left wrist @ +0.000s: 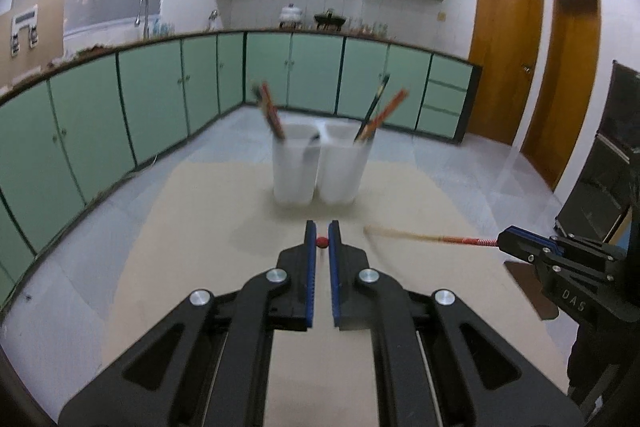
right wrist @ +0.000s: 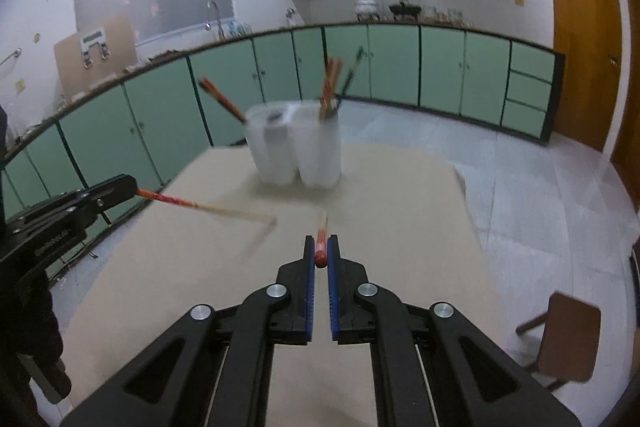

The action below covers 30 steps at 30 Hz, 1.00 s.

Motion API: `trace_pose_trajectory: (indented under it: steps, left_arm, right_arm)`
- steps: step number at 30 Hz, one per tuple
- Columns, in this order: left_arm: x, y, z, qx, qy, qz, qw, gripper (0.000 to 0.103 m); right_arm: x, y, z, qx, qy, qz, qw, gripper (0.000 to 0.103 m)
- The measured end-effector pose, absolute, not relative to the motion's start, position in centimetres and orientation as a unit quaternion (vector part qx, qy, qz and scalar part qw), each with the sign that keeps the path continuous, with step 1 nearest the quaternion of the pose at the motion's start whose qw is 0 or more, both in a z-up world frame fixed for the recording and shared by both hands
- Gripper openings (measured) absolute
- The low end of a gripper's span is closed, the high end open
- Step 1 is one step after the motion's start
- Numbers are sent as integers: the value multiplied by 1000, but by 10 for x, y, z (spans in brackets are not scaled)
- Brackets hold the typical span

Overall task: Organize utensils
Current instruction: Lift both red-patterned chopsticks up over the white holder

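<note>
Two white translucent cups [left wrist: 296, 171] [left wrist: 344, 167] stand side by side at the far end of a beige table [left wrist: 180, 247], each holding several red and dark chopsticks. My left gripper [left wrist: 322, 227] is shut on a red-ended chopstick [left wrist: 322, 242], seen end-on between the blue pads. From the right wrist view this left gripper [right wrist: 134, 187] holds its chopstick [right wrist: 208, 207] pointing right. My right gripper [right wrist: 321, 241] is shut on another red-handled chopstick [right wrist: 322, 227] aimed toward the cups [right wrist: 296, 151]. In the left wrist view the right gripper [left wrist: 500, 241] holds that stick [left wrist: 432, 237] pointing left. Both are above the table, short of the cups.
Green kitchen cabinets [left wrist: 160, 95] run behind and left of the table, with a counter, tap and pots on top. A brown stool [right wrist: 568, 335] stands at the table's right side. Wooden doors [left wrist: 504, 59] are on the right wall. Tiled floor surrounds the table.
</note>
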State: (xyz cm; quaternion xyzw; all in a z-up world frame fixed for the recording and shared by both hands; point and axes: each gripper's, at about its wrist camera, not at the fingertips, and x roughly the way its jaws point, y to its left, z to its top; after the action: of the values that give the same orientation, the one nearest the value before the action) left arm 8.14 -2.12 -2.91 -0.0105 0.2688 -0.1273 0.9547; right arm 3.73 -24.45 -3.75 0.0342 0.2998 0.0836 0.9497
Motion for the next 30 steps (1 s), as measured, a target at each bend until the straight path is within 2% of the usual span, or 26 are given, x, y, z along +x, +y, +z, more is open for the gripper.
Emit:
trace_pose_trajectory:
  steps: [8,17,30]
  left_arm:
    - [104,-24,13,2,242,-159,957,5]
    - [119,-28,29,14,230,-183,956,5]
    - [160,-36,123,31,115,-170,978,5]
  right_arm:
    - [67,-244,18,20,290,126,948,6]
    - [89,-234,54,-12,287,159,945,6]
    - [141,-224,158,-16,178,170,969,6]
